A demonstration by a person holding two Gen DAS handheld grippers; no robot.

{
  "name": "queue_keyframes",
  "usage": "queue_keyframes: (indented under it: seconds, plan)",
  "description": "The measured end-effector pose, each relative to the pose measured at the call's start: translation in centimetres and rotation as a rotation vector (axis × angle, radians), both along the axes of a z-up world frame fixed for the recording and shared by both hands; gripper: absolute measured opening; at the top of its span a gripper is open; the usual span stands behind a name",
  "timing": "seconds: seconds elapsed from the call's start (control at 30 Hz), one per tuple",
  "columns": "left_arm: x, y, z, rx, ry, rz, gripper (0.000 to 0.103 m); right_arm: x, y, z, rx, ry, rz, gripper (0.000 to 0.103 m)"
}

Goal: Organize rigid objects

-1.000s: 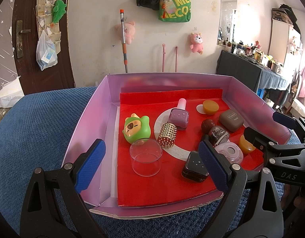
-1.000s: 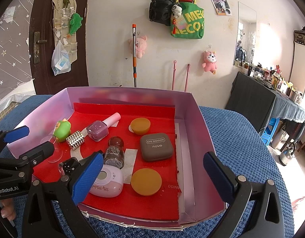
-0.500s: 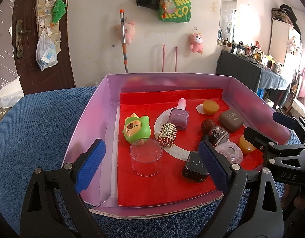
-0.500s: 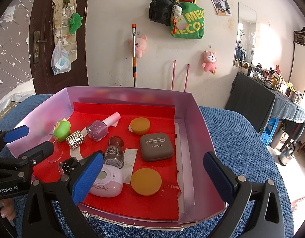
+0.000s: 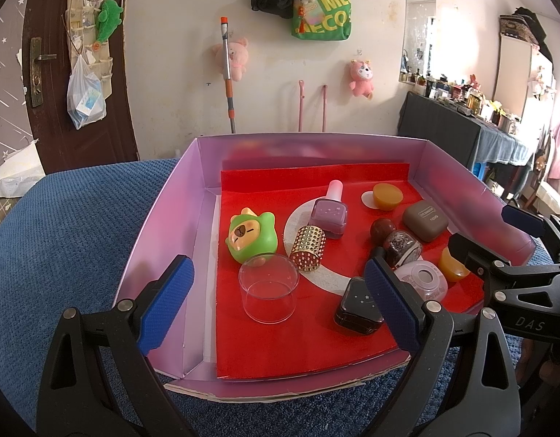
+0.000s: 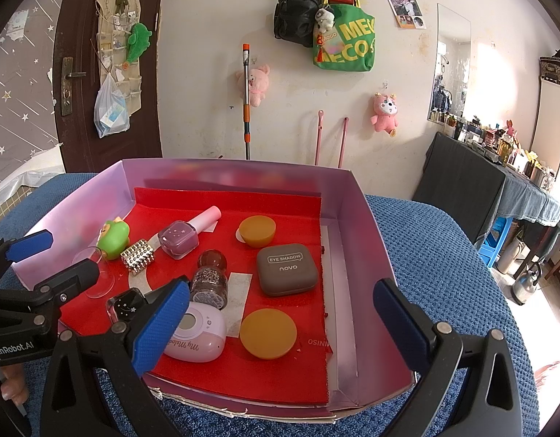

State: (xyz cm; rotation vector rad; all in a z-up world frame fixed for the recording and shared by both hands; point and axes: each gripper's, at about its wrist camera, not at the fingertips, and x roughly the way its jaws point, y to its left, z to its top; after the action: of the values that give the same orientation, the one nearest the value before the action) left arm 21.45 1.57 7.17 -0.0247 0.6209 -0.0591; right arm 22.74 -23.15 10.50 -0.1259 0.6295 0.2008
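Observation:
A pink box [image 5: 170, 225] [image 6: 356, 218] with a red liner holds several small items. In the left wrist view I see a green toy figure [image 5: 251, 235], a clear cup [image 5: 269, 293], a studded gold cylinder [image 5: 308, 249], a purple polish bottle [image 5: 330, 213] and a black square bottle [image 5: 357, 307]. The right wrist view shows a brown eye-shadow case [image 6: 287, 268], a glitter bottle [image 6: 210, 279], a pink round device [image 6: 196, 335] and two orange lids [image 6: 268, 333] [image 6: 257, 230]. My left gripper [image 5: 276, 306] and right gripper [image 6: 276, 324] hang open over the box's near edge, holding nothing.
The box rests on a blue textured cover [image 5: 61, 225] [image 6: 443, 273]. A brown door [image 5: 47, 73] stands at the left, a wall with hung bags [image 6: 334, 32] and plush toys behind, and a dark cluttered table [image 6: 498, 182] at the right.

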Motion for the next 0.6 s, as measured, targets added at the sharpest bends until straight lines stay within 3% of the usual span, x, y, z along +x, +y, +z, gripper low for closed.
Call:
queue_keyframes:
  seconds: [0.27, 0.5, 0.6]
  plan:
    - [-0.4, 0.0, 0.1, -0.001, 0.004, 0.001, 0.096, -0.3, -0.2, 0.2, 0.009, -0.016, 0.005, 0.103]
    - [-4.2, 0.3, 1.3, -0.041, 0.004, -0.014, 0.096, -3.5, -1.1, 2.5, 0.031, -0.052, 0.017, 0.103]
    - [-6.0, 0.4, 1.2, -0.056, 0.029, -0.025, 0.096, -5.4, -1.6, 3.0, 0.053, -0.013, 0.031, 0.103]
